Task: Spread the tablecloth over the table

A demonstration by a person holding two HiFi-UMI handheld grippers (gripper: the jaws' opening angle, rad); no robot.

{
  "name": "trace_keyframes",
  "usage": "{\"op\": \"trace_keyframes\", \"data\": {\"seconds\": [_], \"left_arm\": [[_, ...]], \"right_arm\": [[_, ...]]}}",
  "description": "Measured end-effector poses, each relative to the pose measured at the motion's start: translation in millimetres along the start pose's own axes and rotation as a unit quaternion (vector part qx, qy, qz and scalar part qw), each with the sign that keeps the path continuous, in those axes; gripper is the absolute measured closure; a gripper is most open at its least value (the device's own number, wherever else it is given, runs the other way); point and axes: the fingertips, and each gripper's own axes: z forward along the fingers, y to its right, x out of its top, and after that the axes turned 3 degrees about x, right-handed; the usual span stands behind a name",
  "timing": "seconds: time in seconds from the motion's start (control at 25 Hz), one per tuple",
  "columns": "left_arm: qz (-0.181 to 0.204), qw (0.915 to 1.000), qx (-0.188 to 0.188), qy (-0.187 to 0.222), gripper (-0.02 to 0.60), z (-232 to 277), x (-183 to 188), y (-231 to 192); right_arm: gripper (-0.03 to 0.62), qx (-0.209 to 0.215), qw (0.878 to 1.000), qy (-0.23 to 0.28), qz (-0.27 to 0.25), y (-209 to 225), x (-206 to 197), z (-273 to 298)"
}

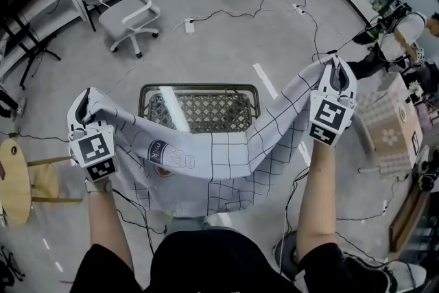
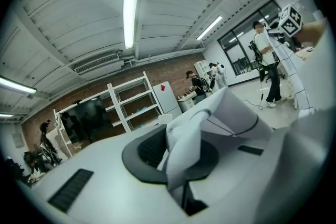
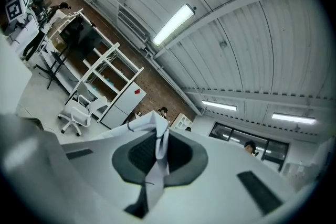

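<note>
tablecloth held up between both grippers

the left gripper (image 1: 82, 105), at the frame's left, was clamped on one edge of the checked tablecloth (image 1: 226, 154); the right gripper (image 1: 336, 71), upper right, pinched another. the cloth sagged between them, across the near edge of the table (image 1: 199, 87) at centre

Black short-sleeved top (image 1: 206, 261), white left tongs (image 1: 82, 106), white right tongs (image 1: 336, 72), black-and-white square marker cubes (image 1: 94, 154)

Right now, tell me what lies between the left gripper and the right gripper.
The white grid-lined tablecloth stretches from left gripper to right gripper, sagging with the metal mesh-topped table beneath; the head view shows it.
</note>
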Motion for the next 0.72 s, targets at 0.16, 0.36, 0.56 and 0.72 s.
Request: {"op": "trace_keyframes", "data": {"seconds": [0.16,0.36,0.56,0.72], "left_arm": [[0.01,0.9999,-0.005,0.005,0.566,37,13,5],[0.007,0.9996,-0.012,0.024,0.566,107,21,14],[0.007,0.9995,-0.016,0.026,0.566,184,1,28],[0.022,0.9995,-0.012,0.019,0.566,196,19,17]], "right_arm": [[0.586,0.008,1.0,-0.002,0.005,-3,3,38],[0.586,0.008,1.0,-0.002,0.0,-21,0,99],[0.586,0.002,1.0,-0.005,-0.005,-47,-15,156],[0.586,0.007,1.0,-0.019,0.001,-32,-7,169]]}}
